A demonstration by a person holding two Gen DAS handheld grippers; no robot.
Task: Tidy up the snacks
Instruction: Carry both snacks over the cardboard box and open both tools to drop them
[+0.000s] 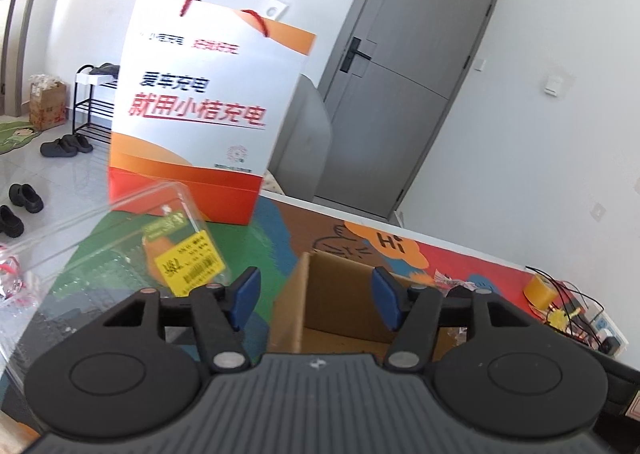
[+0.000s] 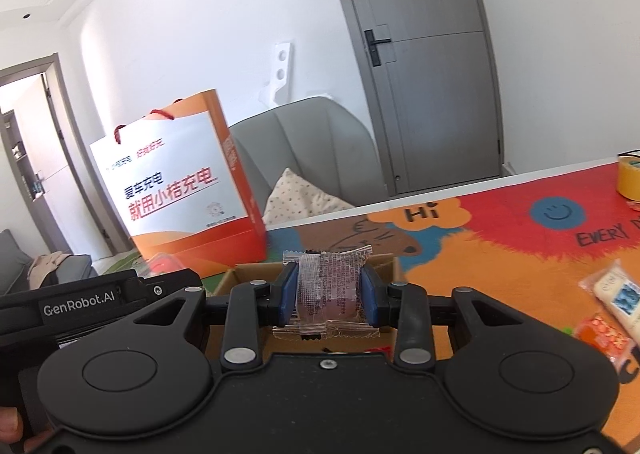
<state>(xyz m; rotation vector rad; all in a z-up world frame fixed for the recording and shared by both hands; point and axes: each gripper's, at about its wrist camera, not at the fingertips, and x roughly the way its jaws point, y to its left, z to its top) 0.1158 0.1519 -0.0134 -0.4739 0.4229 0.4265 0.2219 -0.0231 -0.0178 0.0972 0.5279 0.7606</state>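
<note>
Right tongs (image 2: 329, 296) clamp clear-wrapped snack (image 2: 328, 290) above cardboard box (image 2: 384, 266) near table's far edge. Left tongs (image 1: 316, 300) spread wide, empty (poised over box). You lower snack inside box walls before releasing; avoid snagging wrapper.

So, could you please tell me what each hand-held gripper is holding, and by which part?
The right hand-held gripper pinches a clear-wrapped pink snack across its middle; the left hand-held gripper holds nothing.
</note>
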